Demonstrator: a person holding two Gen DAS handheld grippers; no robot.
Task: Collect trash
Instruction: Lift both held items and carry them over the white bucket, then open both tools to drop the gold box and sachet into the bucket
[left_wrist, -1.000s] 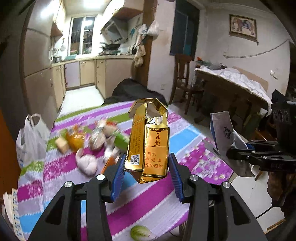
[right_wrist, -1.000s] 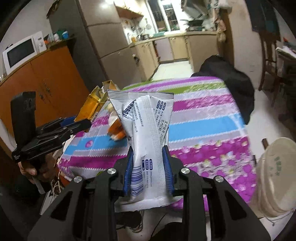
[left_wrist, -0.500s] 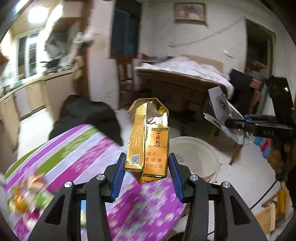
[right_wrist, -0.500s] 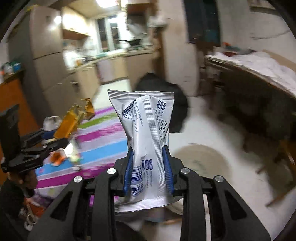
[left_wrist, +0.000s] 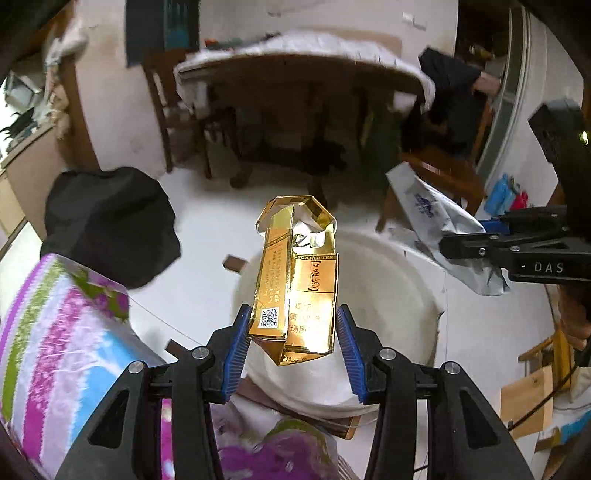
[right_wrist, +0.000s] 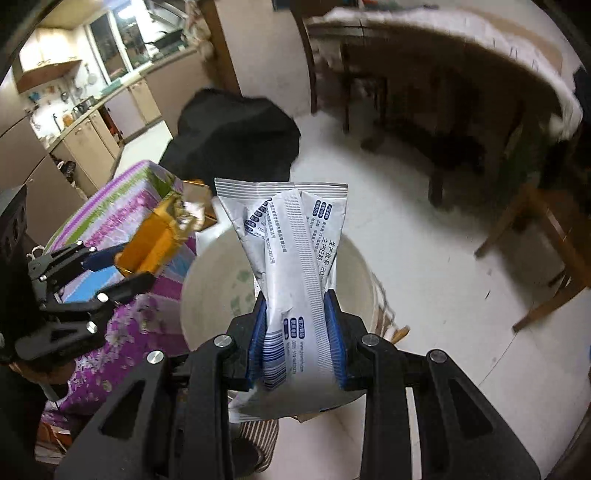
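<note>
My left gripper (left_wrist: 291, 345) is shut on a crumpled gold cigarette pack (left_wrist: 295, 280), held upright over a white bucket (left_wrist: 388, 280) on the floor. My right gripper (right_wrist: 297, 334) is shut on a silver-white snack wrapper (right_wrist: 291, 254) with blue print, also above the white bucket (right_wrist: 210, 280). In the left wrist view the right gripper (left_wrist: 476, 236) comes in from the right with the wrapper (left_wrist: 432, 218). In the right wrist view the left gripper (right_wrist: 107, 266) holds the gold pack (right_wrist: 155, 243) at the left.
The table with a purple, blue and green striped cloth (left_wrist: 55, 332) lies at the left, close to the bucket. A black bag (left_wrist: 110, 221) rests beyond it. A dark wooden table (left_wrist: 295, 92), chairs (right_wrist: 546, 236) and pale floor (right_wrist: 424, 240) surround the bucket.
Both grippers have swung away from the striped table toward the floor and tilted down, still holding the pack and the wrapper. The white bucket has come underneath them.
</note>
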